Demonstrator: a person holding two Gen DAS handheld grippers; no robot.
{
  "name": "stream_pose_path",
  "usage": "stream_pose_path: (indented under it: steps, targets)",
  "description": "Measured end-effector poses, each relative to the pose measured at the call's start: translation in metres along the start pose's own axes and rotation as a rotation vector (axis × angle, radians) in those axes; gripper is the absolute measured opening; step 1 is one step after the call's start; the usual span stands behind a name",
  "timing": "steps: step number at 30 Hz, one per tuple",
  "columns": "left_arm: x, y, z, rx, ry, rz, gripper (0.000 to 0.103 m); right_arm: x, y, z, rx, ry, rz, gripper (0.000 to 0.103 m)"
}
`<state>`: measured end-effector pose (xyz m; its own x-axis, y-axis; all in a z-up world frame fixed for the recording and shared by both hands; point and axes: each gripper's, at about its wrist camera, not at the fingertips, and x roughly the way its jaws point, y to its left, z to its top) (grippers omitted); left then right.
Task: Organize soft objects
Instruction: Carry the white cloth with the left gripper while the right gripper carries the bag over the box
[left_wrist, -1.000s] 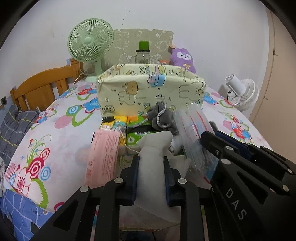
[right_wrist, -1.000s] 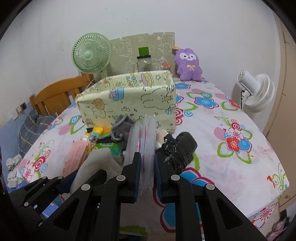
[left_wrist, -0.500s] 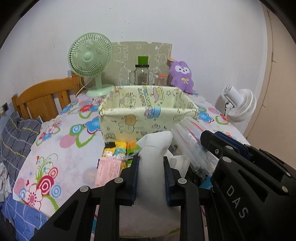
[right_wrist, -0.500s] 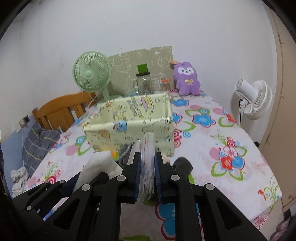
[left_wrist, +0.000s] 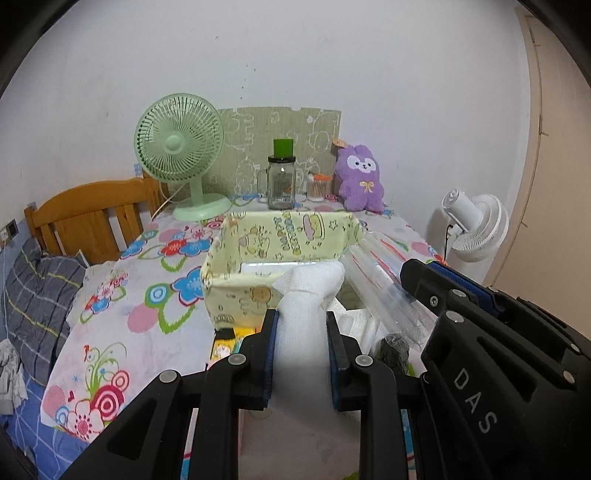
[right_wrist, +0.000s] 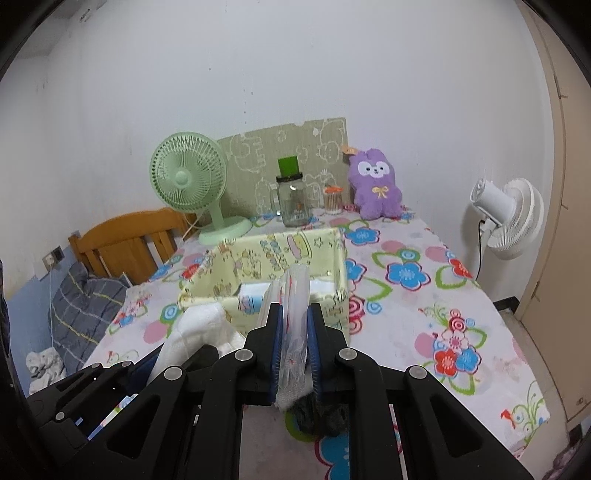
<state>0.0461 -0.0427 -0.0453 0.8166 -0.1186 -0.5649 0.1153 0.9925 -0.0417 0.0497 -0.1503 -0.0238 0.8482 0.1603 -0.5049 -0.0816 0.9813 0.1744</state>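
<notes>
My left gripper (left_wrist: 301, 321) is shut on a white folded cloth (left_wrist: 306, 295) and holds it up in front of the yellow cartoon-print fabric box (left_wrist: 266, 236). My right gripper (right_wrist: 295, 317) is shut on a clear plastic packet (right_wrist: 295, 295), also raised near the box (right_wrist: 258, 258). The cloth shows at the lower left of the right wrist view (right_wrist: 199, 328); the packet shows at the right of the left wrist view (left_wrist: 380, 284). A black bundle (right_wrist: 317, 417) lies below the right gripper.
The table has a floral cloth (right_wrist: 424, 295). At the back stand a green fan (left_wrist: 181, 147), a glass jar (left_wrist: 282, 182) and a purple plush (left_wrist: 360, 177). A white fan (right_wrist: 506, 218) stands off the right edge. A wooden chair (left_wrist: 88, 218) is at the left.
Both grippers have risen with their loads. The box is now seen from above, with its inside showing, and the items on the table have dropped out of sight.
</notes>
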Motion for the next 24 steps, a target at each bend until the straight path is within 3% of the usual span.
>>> stream_pose_path:
  steps: [24]
  targets:
    - [0.031,0.009,0.044,-0.02,-0.025,0.01,0.021,0.037,-0.001,0.046,0.018,-0.02,0.019,0.017]
